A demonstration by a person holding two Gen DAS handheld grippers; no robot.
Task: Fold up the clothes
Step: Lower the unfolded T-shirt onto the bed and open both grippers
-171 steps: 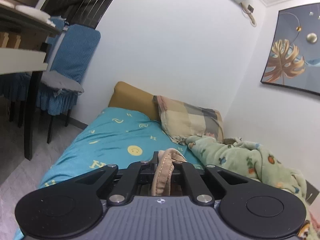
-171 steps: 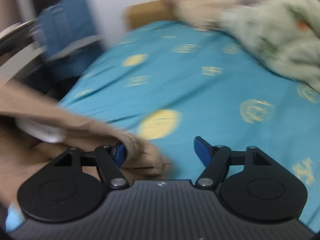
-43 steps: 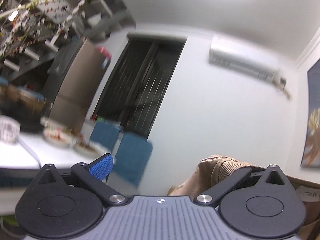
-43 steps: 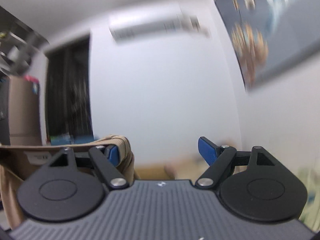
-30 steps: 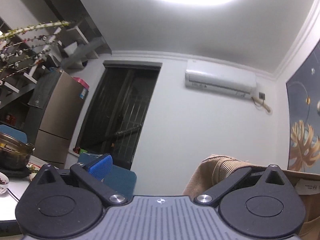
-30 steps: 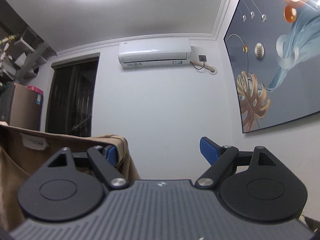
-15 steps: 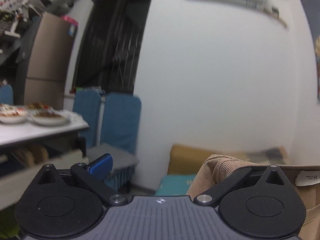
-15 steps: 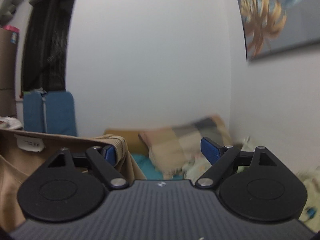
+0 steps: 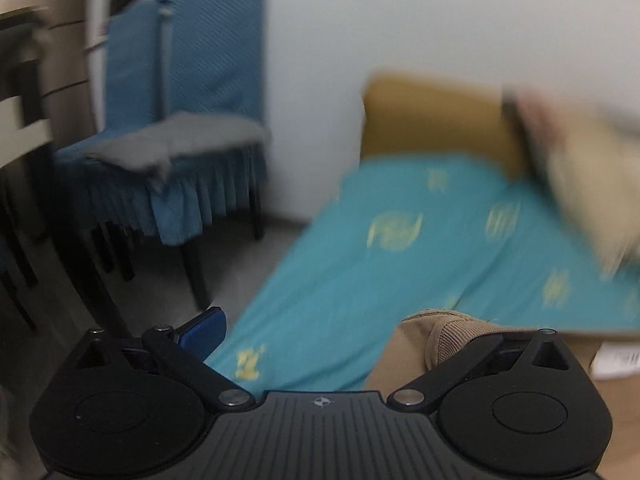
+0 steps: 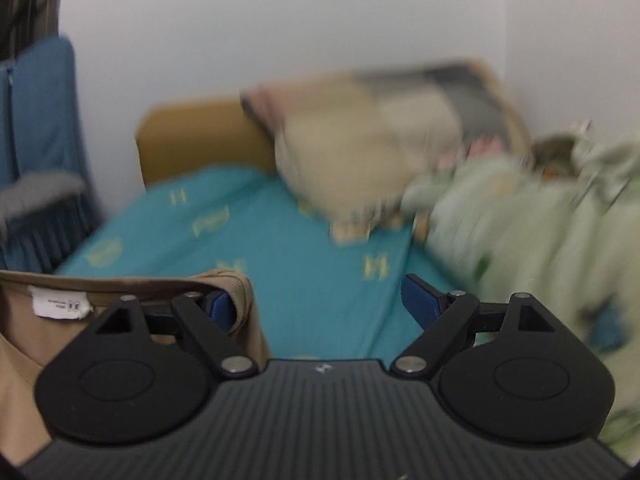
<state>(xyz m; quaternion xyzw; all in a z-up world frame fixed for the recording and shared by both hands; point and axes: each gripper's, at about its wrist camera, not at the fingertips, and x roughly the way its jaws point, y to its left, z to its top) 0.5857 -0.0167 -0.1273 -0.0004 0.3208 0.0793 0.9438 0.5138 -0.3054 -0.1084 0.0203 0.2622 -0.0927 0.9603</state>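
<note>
The left gripper (image 9: 352, 330), a black two-finger tool with blue pads, is held with its jaws spread wide. Its left finger (image 9: 202, 330) is bare, with the blue pad in plain sight. Its right finger is hooked inside the ribbed collar of a tan knit garment (image 9: 452, 334), which is draped over it.

The right gripper (image 10: 320, 306) is of the same black build, and its jaws are likewise spread wide. Its left finger is covered by the tan collar, while its right finger (image 10: 422, 304) is bare.
</note>
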